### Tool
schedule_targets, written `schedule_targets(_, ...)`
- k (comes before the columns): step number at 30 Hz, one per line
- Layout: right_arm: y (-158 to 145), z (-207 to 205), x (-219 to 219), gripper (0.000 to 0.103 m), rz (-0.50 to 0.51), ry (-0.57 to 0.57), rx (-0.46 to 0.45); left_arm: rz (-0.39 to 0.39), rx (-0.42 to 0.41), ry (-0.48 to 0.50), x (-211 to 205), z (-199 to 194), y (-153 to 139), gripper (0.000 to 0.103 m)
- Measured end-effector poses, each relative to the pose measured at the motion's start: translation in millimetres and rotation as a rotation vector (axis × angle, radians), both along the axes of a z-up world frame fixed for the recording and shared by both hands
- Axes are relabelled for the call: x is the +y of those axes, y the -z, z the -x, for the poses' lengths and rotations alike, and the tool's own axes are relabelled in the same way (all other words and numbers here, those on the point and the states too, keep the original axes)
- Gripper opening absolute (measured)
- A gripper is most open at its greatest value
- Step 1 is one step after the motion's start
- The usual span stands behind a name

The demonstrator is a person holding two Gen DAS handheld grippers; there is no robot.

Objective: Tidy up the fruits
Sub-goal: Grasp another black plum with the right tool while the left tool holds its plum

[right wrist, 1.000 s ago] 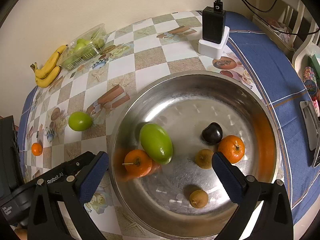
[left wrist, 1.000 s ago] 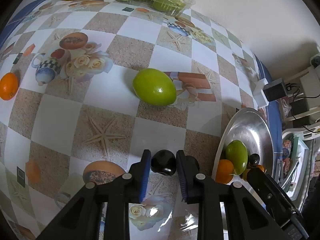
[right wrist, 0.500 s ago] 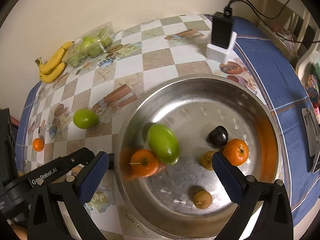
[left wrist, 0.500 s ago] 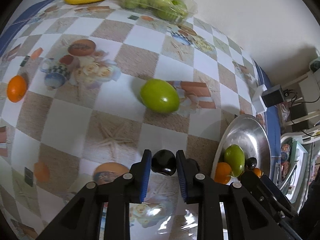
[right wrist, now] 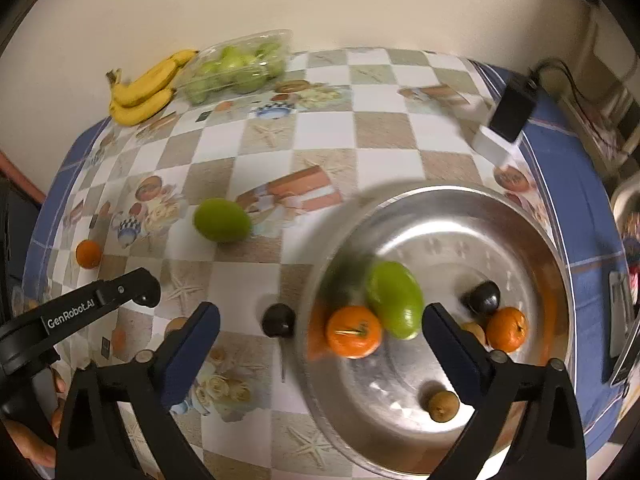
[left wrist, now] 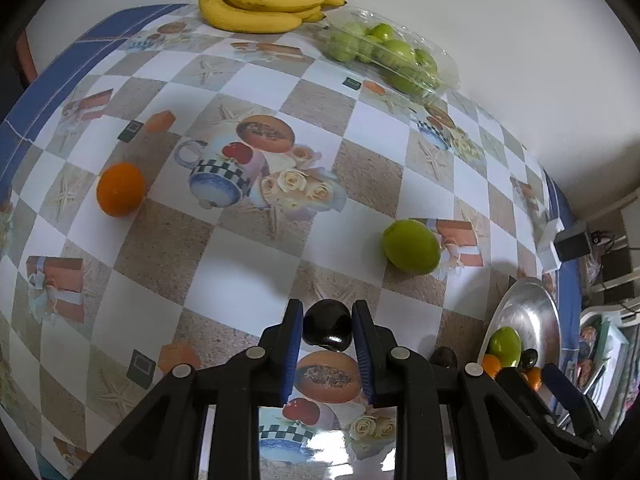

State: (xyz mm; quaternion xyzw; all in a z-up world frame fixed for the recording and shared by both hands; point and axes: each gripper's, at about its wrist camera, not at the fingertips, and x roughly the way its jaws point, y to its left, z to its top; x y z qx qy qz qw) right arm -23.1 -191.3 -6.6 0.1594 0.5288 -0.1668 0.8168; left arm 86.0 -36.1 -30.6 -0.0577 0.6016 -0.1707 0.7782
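Note:
My left gripper [left wrist: 326, 334] is shut on a dark plum [left wrist: 328, 330] and holds it above the checked tablecloth. A second dark plum [right wrist: 278, 320] lies on the cloth just left of the steel bowl [right wrist: 532, 236]; it also shows in the left wrist view [left wrist: 444, 357]. The bowl holds a green mango [right wrist: 394, 300], two oranges [right wrist: 354, 332], a dark plum [right wrist: 482, 298] and small brown fruits [right wrist: 442, 406]. A loose green mango [left wrist: 411, 246] [right wrist: 222, 220] and a loose orange [left wrist: 120, 189] [right wrist: 88, 254] lie on the cloth. My right gripper [right wrist: 320, 328] is open and empty above the bowl's left rim.
Bananas [left wrist: 260, 4] and a clear box of green fruit [left wrist: 384, 54] lie at the far edge by the wall. A black adapter on a white block [right wrist: 508, 120] stands behind the bowl. A phone [right wrist: 620, 320] lies on the blue cloth to the right.
My left gripper has risen and swung left with the plum; the loose orange and bananas came further into its view. My right gripper has shifted left, off the bowl's centre.

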Motion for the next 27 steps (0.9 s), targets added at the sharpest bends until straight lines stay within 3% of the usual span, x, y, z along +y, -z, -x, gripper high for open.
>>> schedule_targets(10,16,-30,34,0.051,-0.032,-0.101,0.104,0.054,0.02,-0.041,17,-5,-2,0.027)
schedule_targets(18,34,-44,45,0.047,0.03,-0.121,0.209,0.097,0.034,-0.056,24,-8,-4,0.027)
schedule_targets(27,48,-50,48,0.047,0.033,-0.102,0.244,0.117,0.031,-0.067,28,-8,-7,0.027)
